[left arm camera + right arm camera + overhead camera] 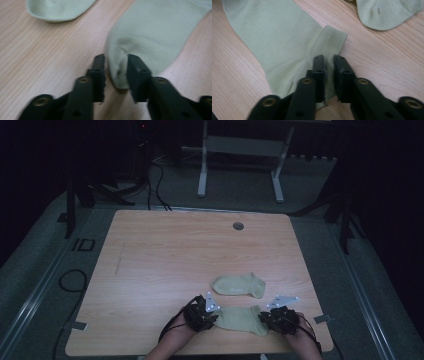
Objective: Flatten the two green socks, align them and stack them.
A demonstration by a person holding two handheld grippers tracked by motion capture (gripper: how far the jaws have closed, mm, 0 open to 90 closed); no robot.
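Surface [165,260]: pale wood-grain top, dimly lit; a small round grey grommet [238,226] sits near its far edge, right of centre.

Near sock [239,319]: pale green ankle sock lying flat along the near edge of the surface, right of centre, stretched between your two hands. Fine knit; in the right gripper view one end shows a ribbed, mesh-like band and a seam. In the left gripper view the other end is rounded and slightly puckered.

Far sock [240,285]: same pale green, lying flat just beyond the near sock toward the surface's middle, apart from it with a strip of bare wood between.

Left hand-held gripper [115,72]: your jaws stand on either side of the rounded end of the near sock, with cloth bunched up between them. The right jaw touches the cloth; a thin gap shows by the left jaw. Pinching that sock end, loosely by the look.

Right hand-held gripper [329,75]: jaws drawn close with only a narrow slit left, the sock's banded edge caught in it. Pinching the near sock at that end.

Your hands: both come in over the near edge, one at each end of the near sock.
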